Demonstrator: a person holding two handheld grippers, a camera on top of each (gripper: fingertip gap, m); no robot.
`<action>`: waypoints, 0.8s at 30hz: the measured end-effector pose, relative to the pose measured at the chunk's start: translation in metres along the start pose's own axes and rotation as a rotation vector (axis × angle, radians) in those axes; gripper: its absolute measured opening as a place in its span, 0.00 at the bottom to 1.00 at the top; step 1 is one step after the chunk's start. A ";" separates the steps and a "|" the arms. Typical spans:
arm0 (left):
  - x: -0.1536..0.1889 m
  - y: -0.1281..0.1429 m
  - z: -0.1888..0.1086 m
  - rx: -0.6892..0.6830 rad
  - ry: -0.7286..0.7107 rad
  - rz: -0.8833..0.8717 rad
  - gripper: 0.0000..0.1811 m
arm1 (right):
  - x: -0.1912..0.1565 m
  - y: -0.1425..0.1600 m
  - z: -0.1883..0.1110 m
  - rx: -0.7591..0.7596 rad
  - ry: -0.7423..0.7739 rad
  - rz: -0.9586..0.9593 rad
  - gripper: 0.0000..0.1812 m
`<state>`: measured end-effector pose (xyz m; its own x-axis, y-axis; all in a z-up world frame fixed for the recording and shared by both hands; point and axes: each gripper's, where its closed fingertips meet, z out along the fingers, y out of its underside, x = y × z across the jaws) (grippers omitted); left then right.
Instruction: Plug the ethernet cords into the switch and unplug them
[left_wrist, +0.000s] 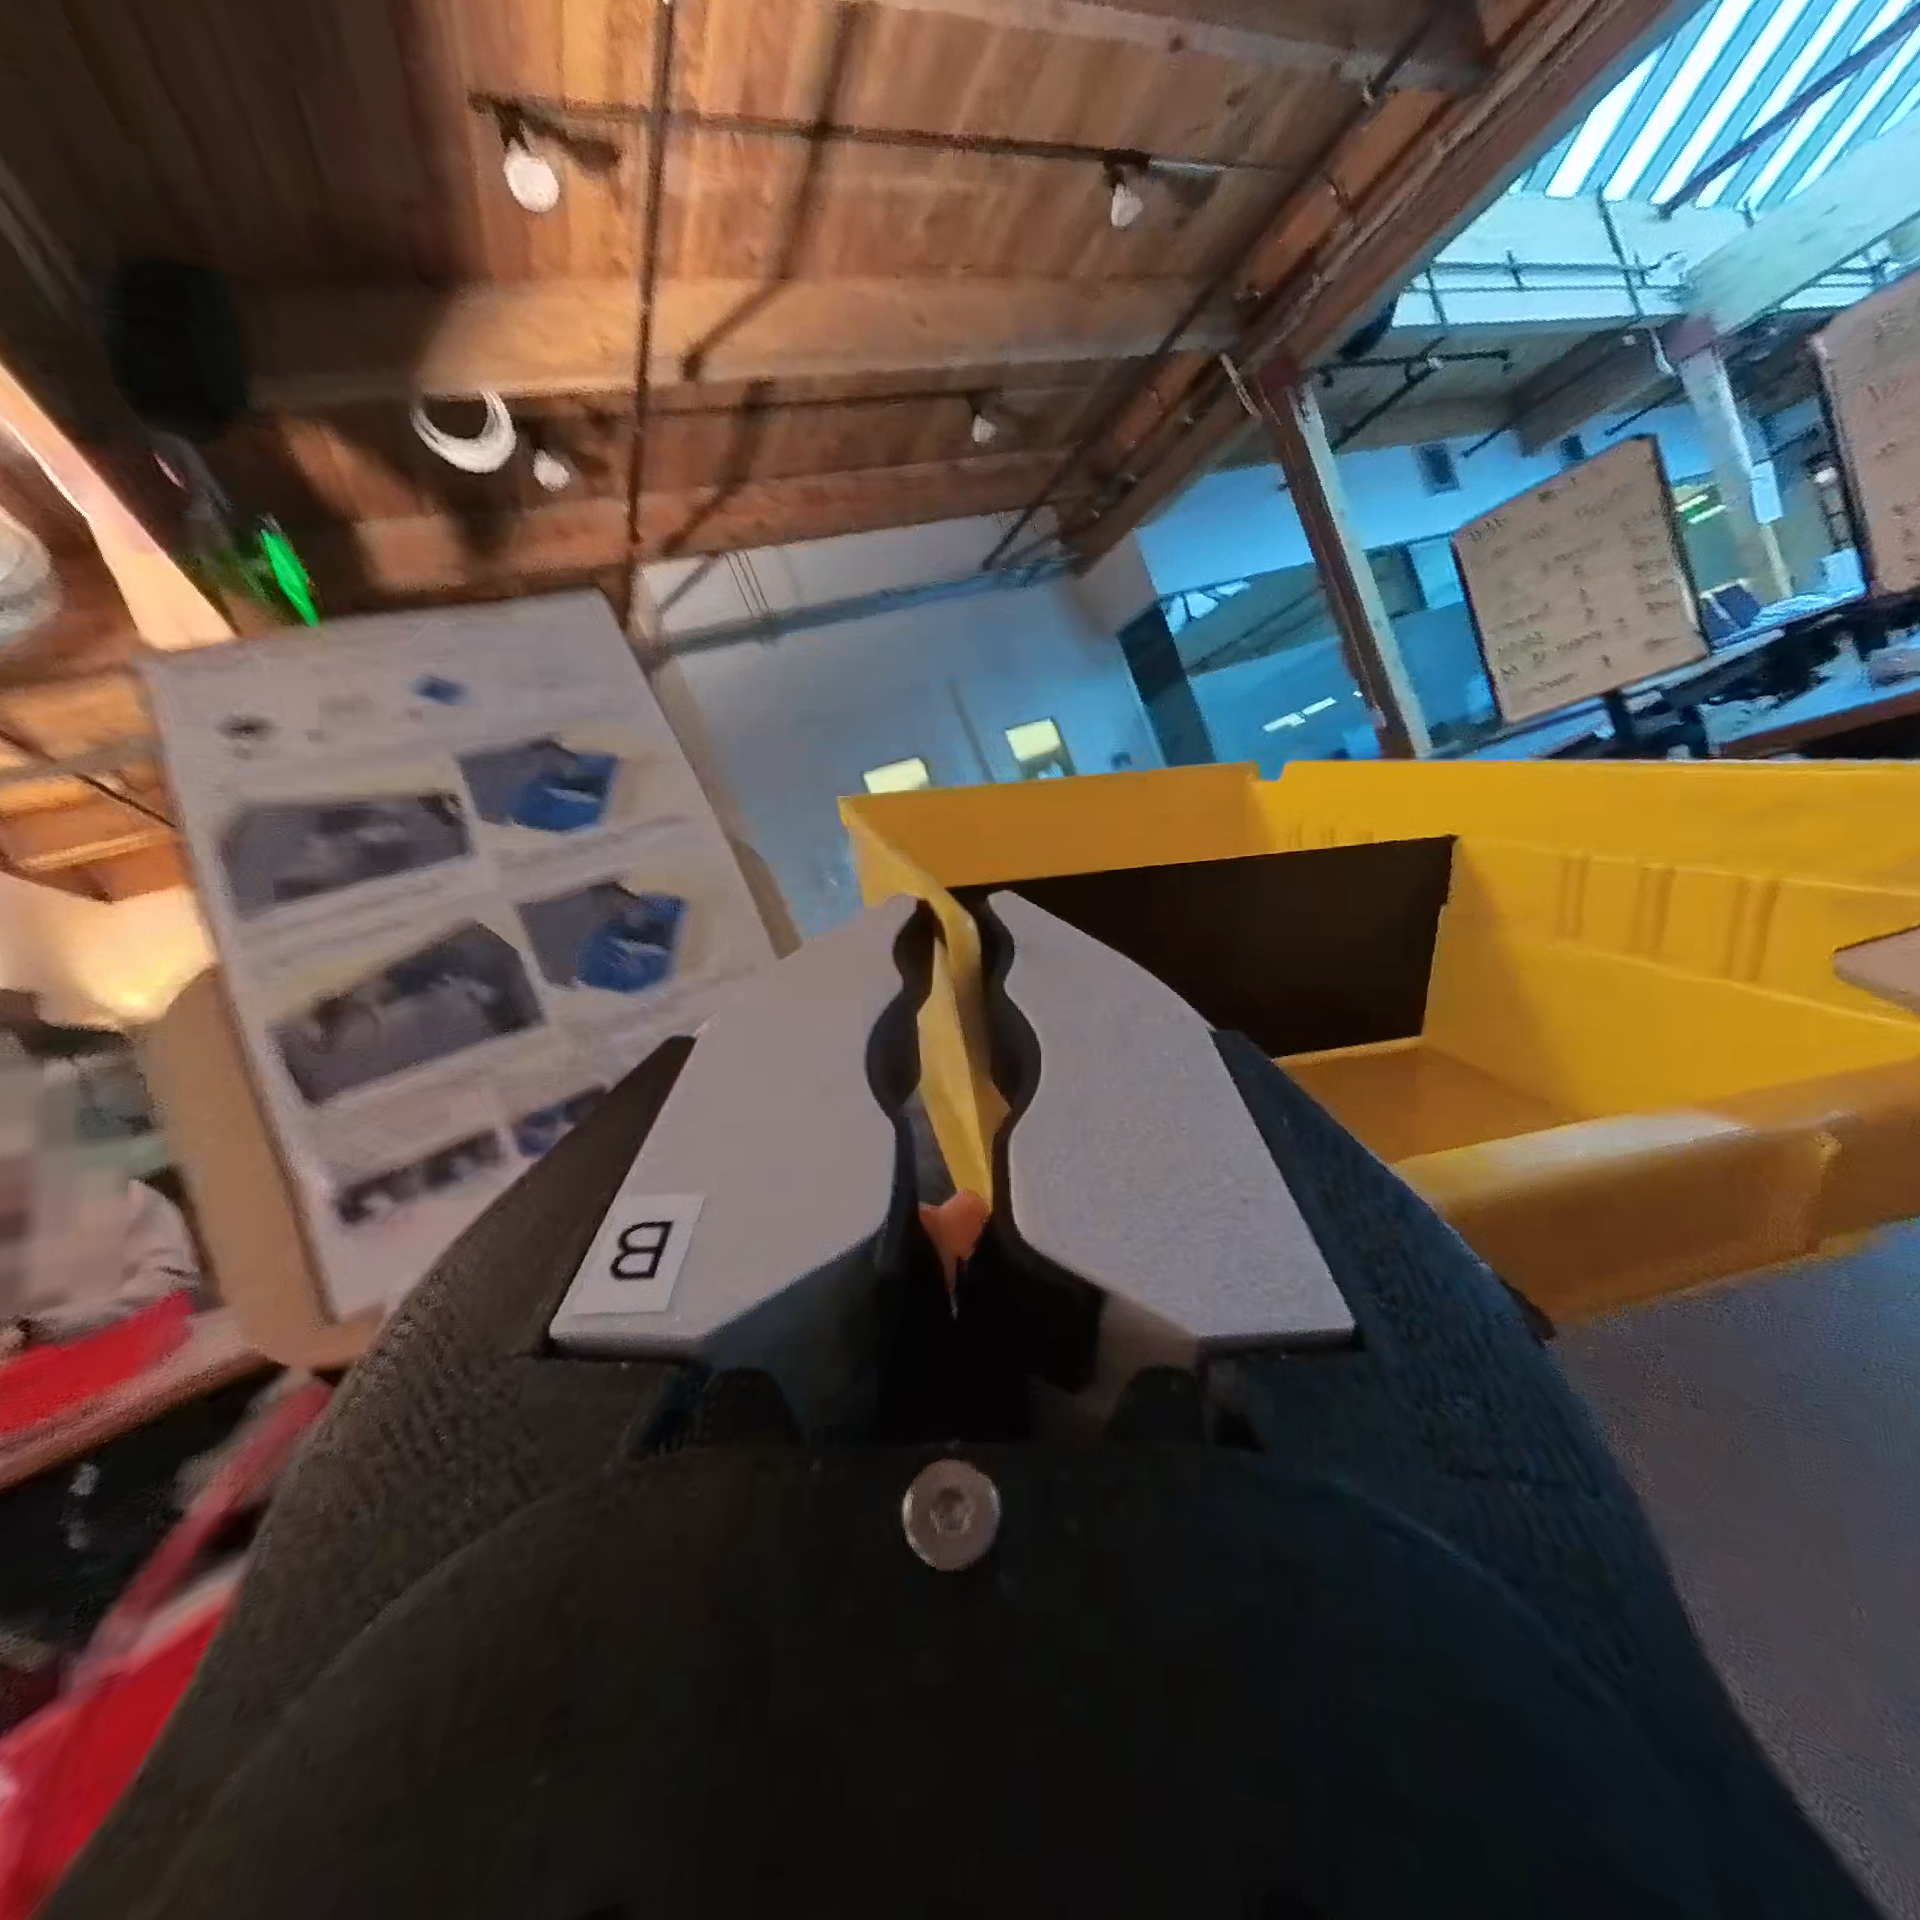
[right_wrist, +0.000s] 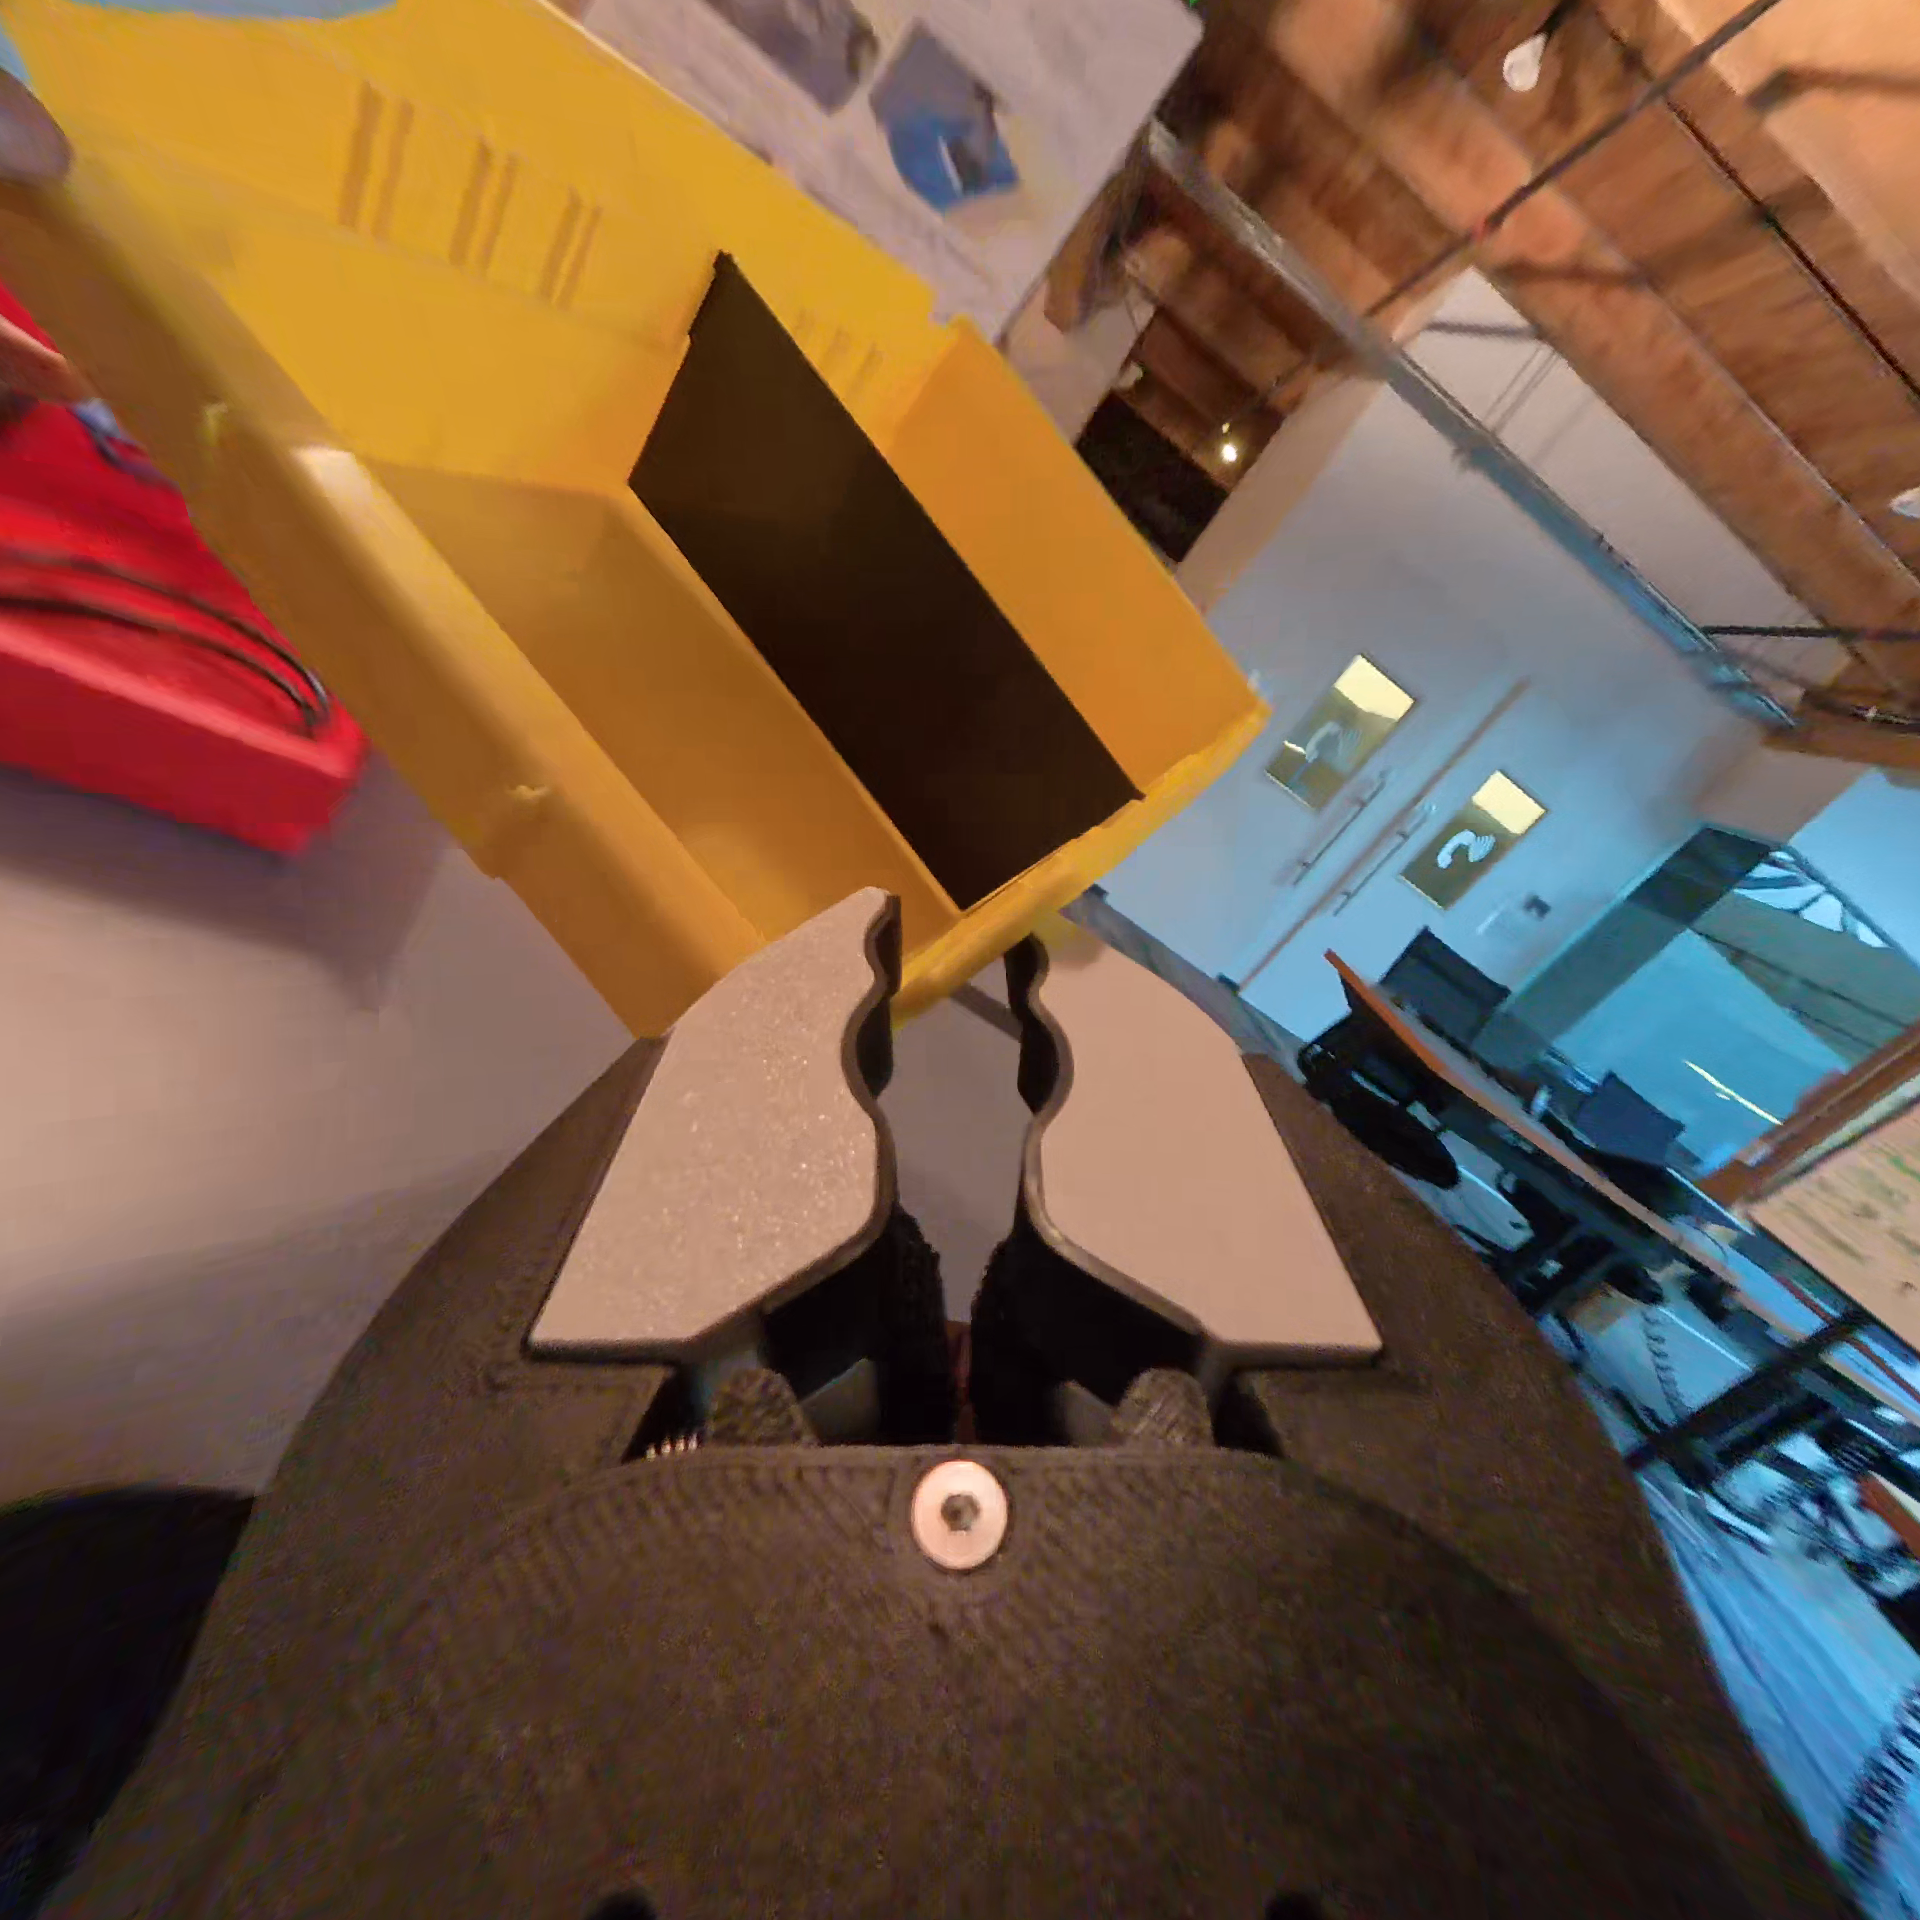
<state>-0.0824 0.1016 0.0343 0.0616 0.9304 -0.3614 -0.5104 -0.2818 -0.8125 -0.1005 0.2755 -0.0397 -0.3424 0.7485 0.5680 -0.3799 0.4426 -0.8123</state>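
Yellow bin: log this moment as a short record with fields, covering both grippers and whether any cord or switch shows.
bin: yellow bin, open-topped, with a black panel inside
left gripper: left gripper shut on the bin's wall edge
right gripper: right gripper at the bin's corner, small gap between its fingers; grip cannot be told
beside bin: red bin
surface: grey tabletop
ethernet cords: none visible
switch: none visible

Yellow bin (left_wrist: 1621, 1184) | open-topped plastic, ribbed inner walls | black divider panel (left_wrist: 1226, 935) upright across its interior near one end | end wall pinched by left gripper (left_wrist: 956, 920)
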 end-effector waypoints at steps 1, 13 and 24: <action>0.013 0.014 0.003 -0.029 0.012 -0.021 0.04 | 0.004 0.014 -0.002 -0.026 0.008 -0.021 0.10; 0.077 0.116 0.003 -0.321 0.131 -0.188 0.07 | 0.007 0.099 0.004 -0.225 -0.062 -0.035 0.09; 0.097 0.124 -0.022 -0.586 0.504 -0.035 0.39 | 0.030 0.100 -0.008 -0.106 -0.096 0.097 0.39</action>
<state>-0.1205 0.1518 -0.1113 0.5240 0.7613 -0.3819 0.0275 -0.4633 -0.8858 -0.1416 0.3460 -0.1053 -0.4558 0.7417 0.4920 -0.2499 0.4239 -0.8705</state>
